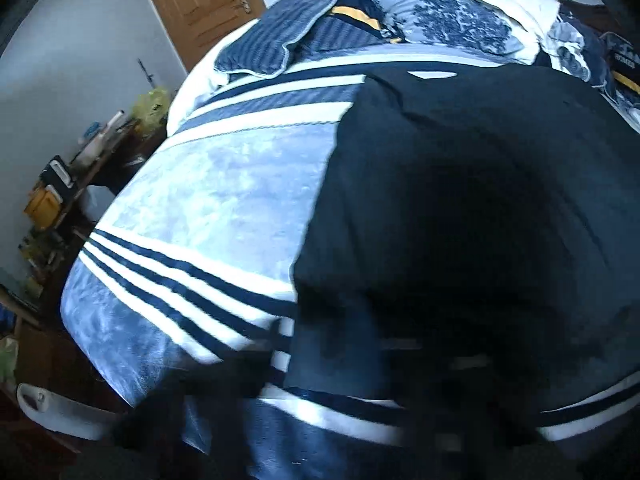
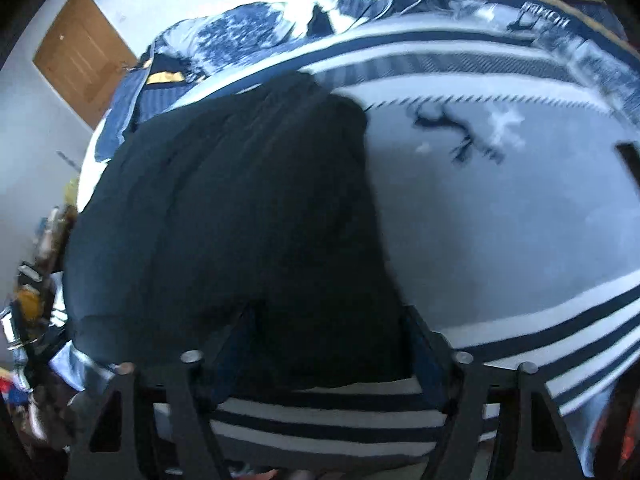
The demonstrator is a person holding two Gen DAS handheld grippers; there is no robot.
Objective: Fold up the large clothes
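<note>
Black garment lies between the right hand-held gripper's half-open fingers; the left is clamped shut.

Open striped blanket lies flat and bare to the right of the dark garment; heaped pillows crowd the far end; a cluttered side table stands close along the bed's left edge

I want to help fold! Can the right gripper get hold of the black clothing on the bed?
Probably yes. The right gripper already has the near edge of the black garment between its fingers, and nothing lies on top of it on the striped blanket.
</note>
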